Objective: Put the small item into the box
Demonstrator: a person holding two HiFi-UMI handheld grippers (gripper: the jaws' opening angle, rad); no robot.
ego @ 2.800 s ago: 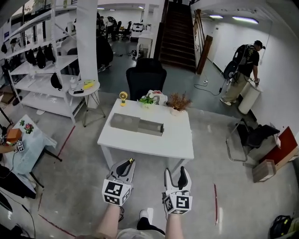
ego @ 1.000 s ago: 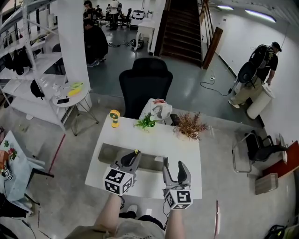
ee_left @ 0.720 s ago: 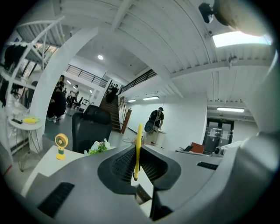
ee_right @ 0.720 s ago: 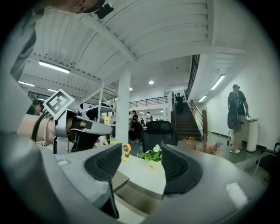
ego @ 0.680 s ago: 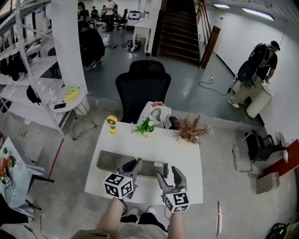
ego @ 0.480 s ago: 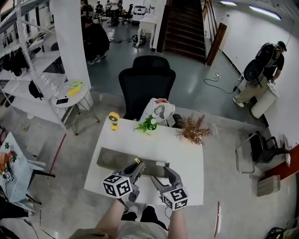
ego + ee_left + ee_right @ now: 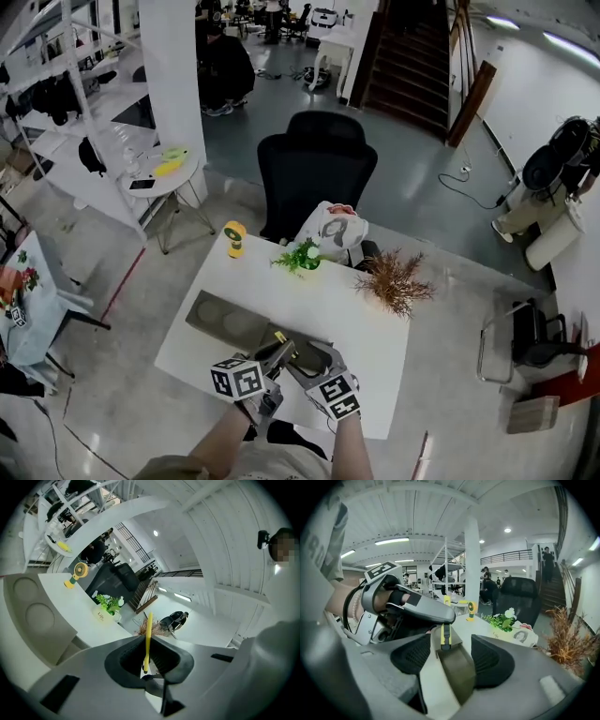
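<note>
1. The person has stepped up to the counter (image 7: pixel 361 314). Both grippers have dropped to its near edge and closed in on each other, just beside the right end of the tray (image 7: pixel 220 323).
2. The left gripper (image 7: pixel 146 653) has rolled over. Its fingers stay pressed together on the thin yellow item (image 7: pixel 147 632), whose tip now hangs just above the box (image 7: pixel 454 667).
3. The right gripper (image 7: pixel 450 644) has its fingers spread, one on each side of the box. Whether they press its walls I cannot tell.
4. The approach looks finished, but the item is not yet inside. What remains is probably a short lowering and a release while the box is steadied.
</note>
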